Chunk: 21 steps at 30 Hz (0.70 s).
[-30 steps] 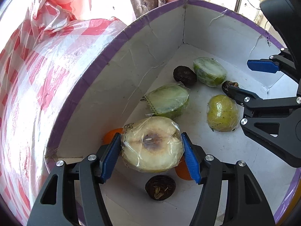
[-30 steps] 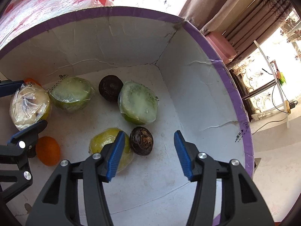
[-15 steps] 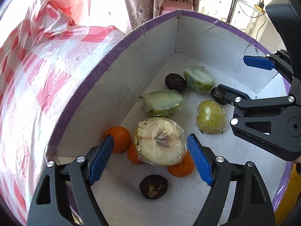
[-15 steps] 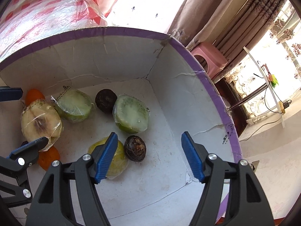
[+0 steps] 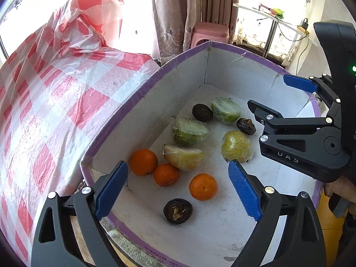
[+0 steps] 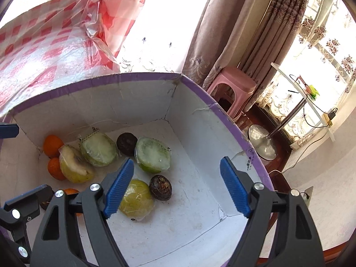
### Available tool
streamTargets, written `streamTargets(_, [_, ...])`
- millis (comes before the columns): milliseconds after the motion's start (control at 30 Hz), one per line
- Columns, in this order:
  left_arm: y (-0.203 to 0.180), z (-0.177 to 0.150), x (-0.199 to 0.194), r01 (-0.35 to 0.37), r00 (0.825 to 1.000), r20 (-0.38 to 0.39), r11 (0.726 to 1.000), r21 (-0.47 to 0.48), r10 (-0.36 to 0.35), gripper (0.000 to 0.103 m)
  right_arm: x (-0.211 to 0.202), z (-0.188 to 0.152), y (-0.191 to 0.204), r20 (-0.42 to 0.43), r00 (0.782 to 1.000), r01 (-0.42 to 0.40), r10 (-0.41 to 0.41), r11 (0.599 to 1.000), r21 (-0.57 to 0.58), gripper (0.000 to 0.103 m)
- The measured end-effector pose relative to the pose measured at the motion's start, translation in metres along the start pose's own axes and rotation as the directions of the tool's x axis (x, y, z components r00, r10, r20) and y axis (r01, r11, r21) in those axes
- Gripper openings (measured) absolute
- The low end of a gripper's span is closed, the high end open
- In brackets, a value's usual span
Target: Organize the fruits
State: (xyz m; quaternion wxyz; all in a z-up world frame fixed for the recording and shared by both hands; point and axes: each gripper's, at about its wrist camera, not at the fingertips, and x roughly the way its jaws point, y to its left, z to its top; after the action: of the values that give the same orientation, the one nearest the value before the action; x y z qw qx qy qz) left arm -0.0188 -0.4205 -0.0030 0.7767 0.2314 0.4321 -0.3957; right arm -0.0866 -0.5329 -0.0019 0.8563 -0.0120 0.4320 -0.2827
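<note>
A white box with a purple rim [image 5: 155, 75] holds the fruit. On its floor lie a wrapped pale cut fruit [image 5: 183, 156], two wrapped green halves [image 5: 189, 131] [image 5: 225, 110], a wrapped yellow-green fruit [image 5: 237, 146], three oranges [image 5: 143, 162] [image 5: 166, 174] [image 5: 203, 187] and three dark brown fruits [image 5: 178, 211]. My left gripper [image 5: 178, 164] hangs above the near end of the box, its jaws opening with nothing between them. My right gripper [image 6: 177, 160] hovers above the yellow-green fruit [image 6: 135, 198], jaws also opening and empty.
A red-and-white checked plastic cover [image 5: 44, 102] lies against the box's left wall. Beyond the box stand a pink stool [image 6: 233, 86], curtains and a stand with a round metal foot [image 6: 262, 142]. A hand [image 5: 338, 187] holds the right gripper's handle.
The left gripper let go of the wrapped pale cut fruit, which now rests on the box floor against the oranges. Both grippers opened wider and rose away from the fruit.
</note>
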Motion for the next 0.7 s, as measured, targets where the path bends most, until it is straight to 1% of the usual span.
streamTargets(100, [0.005,-0.004,-0.011,0.024,0.999,0.036,0.999,-0.047,-0.023,0.088,-0.013,0.003,-0.003,0.026,1.0,-0.002,0.001,1.0,0.026,0.083])
streamTargets(233, [0.011,-0.015,-0.024,0.058,0.995,0.088,0.993,-0.099,-0.049,0.088,-0.03,0.002,-0.002,0.051,0.999,-0.015,0.012,0.998,0.062,0.083])
streamTargets(367, [0.02,-0.03,-0.036,0.091,0.99,0.125,0.98,-0.176,-0.069,0.088,-0.043,-0.003,0.0,0.055,0.998,-0.029,0.024,0.995,0.095,0.083])
streamTargets(467, [0.026,-0.041,-0.044,0.101,0.986,0.154,0.968,-0.229,-0.066,0.088,-0.052,-0.009,0.003,0.058,0.998,-0.037,0.03,0.992,0.121,0.083])
streamTargets(533, [0.03,-0.045,-0.043,0.125,0.984,0.155,0.96,-0.252,-0.087,0.089,-0.057,-0.014,0.004,0.055,0.998,-0.017,0.01,0.99,0.138,0.083])
streamTargets(600, [0.033,-0.049,-0.042,0.108,0.986,0.154,0.957,-0.27,-0.068,0.089,-0.061,-0.019,0.006,0.053,0.999,0.001,-0.009,0.989,0.147,0.083])
streamTargets(667, [0.036,-0.052,-0.039,0.11,0.987,0.142,0.952,-0.285,-0.071,0.091,-0.063,-0.024,0.007,0.052,0.998,0.023,-0.031,0.988,0.155,0.083])
streamTargets(700, [0.037,-0.053,-0.037,0.113,0.988,0.135,0.952,-0.286,-0.077,0.091,-0.063,-0.026,0.007,0.047,0.999,0.02,-0.028,0.986,0.163,0.083])
